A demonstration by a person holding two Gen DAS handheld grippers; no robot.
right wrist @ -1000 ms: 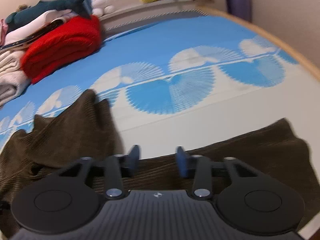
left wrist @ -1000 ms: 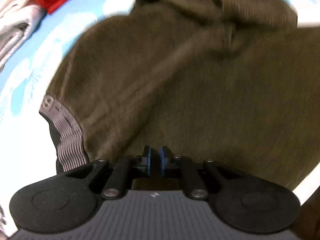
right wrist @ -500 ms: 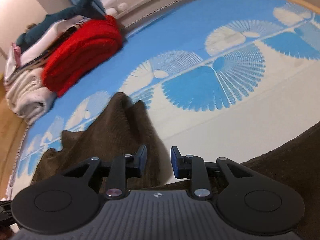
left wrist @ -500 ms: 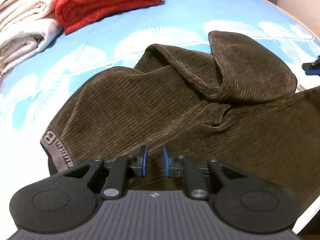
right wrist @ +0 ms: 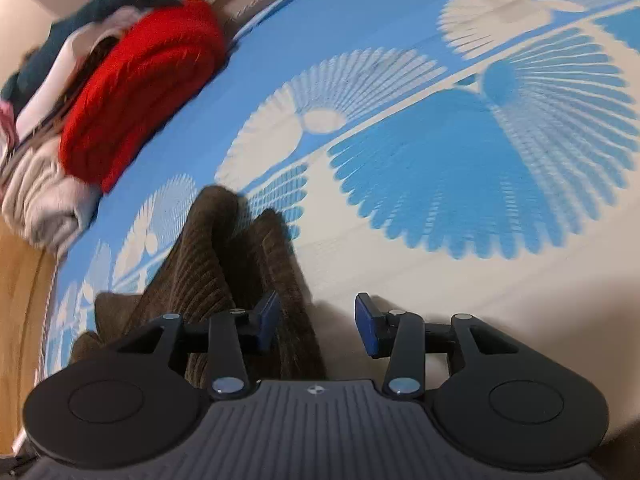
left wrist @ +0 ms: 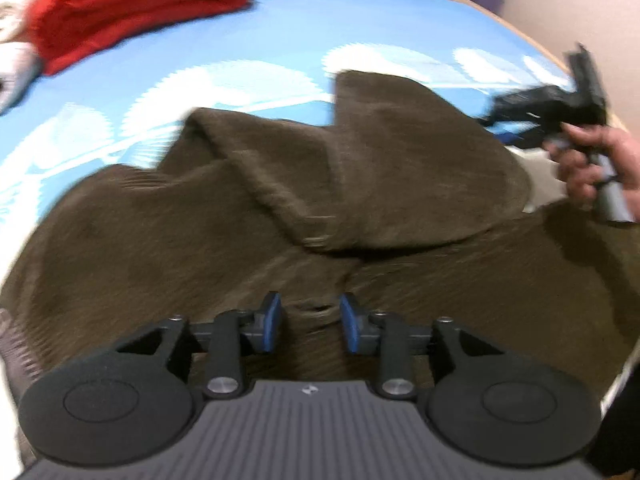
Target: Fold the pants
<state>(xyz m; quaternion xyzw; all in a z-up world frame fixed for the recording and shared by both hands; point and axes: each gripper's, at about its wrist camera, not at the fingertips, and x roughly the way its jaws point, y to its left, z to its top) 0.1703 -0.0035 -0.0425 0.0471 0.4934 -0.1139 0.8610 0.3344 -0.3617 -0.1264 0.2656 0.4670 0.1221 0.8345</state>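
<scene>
Both tongs are opening now vs. a sec ago, when each was nearly closed. The left gripper [left wrist: 308, 322] is hanging released just over the brown pants [left wrist: 200, 240], nothing between its jaws. The right gripper [right wrist: 316, 326] is also released, w/ only the pants' edge [right wrist: 248, 280] under its left finger, no pinch. The pants are lying rumpled on the blue and white bed cover [right wrist: 440, 160], one part flopped over the rest, the red blanket [left wrist: 132, 12] well apart. Probably the last pull is finished and both hands are looking for new grab points, so the fold is not yet neat.
</scene>
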